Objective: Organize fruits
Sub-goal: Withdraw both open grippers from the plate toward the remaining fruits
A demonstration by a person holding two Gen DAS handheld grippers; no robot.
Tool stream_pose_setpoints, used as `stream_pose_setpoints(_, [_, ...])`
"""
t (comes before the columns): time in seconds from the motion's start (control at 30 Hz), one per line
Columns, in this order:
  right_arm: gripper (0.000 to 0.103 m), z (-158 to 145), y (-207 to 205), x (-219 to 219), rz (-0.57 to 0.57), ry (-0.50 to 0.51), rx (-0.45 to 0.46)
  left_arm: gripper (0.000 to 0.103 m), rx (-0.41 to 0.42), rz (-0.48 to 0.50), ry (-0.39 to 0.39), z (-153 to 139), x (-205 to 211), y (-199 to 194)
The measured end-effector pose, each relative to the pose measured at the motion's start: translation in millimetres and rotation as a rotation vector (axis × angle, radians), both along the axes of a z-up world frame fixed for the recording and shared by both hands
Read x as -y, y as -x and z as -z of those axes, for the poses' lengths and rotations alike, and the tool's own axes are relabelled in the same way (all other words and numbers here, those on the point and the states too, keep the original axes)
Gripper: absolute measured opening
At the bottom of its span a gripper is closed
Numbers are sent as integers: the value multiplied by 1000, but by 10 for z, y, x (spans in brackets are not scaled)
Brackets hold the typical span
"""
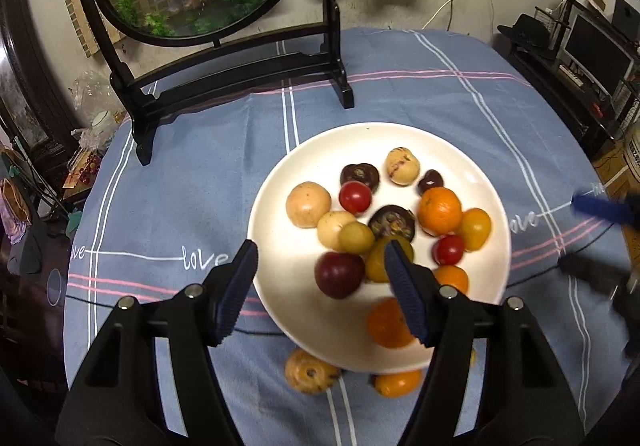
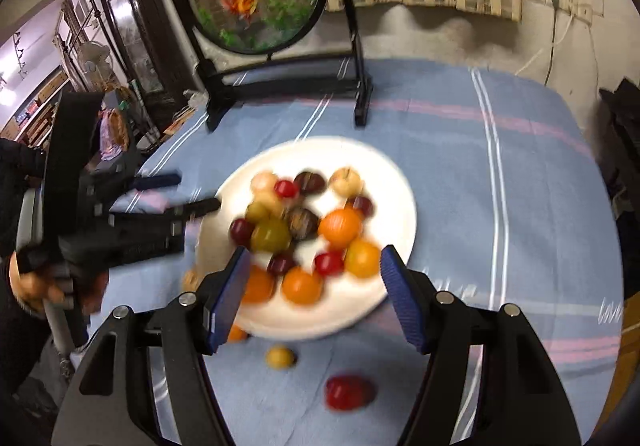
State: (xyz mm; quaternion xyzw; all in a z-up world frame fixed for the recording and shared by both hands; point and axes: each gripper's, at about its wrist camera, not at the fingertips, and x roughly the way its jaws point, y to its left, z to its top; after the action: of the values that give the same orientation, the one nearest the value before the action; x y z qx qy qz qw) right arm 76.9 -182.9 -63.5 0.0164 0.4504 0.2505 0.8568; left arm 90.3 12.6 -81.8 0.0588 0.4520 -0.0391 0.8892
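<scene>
Most fruits heaped on the white plate (image 1: 280,181) mid-desk, gathered for tidiness. A few strays, like the red fruit (image 2: 349,392), near the front edge. Left tool (image 1: 320,286) and right tool (image 2: 316,294) both apart, clamping nothing.

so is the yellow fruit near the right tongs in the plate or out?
Out. The yellow fruit lies on the tablecloth, apart from the plate.

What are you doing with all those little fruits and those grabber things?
A person holds a grabber in each hand over a white plate heaped with small fruits. Both the left gripper and the right gripper are open and hold nothing. A few fruits lie off the plate on the blue tablecloth: a red fruit and a small yellow fruit near the plate's front edge.
</scene>
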Motion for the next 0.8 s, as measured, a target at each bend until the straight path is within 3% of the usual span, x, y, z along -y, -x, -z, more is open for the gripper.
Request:
stream_pose_setpoints(0.2, [68, 244, 417, -54, -24, 28, -64, 68, 19, 8, -8, -100, 52, 233])
stream_pose_setpoints(0.43, [68, 469, 672, -227, -59, 114, -70, 75, 41, -28, -9, -151, -71, 469])
stream_pose_setpoints(0.63, [62, 716, 630, -364, -80, 151, -105, 75, -34, -128, 43, 133, -507, 755])
stream_pose_setpoints(0.8, [52, 877, 469, -544, -113, 194, -120, 75, -99, -146, 98, 369, -641, 971])
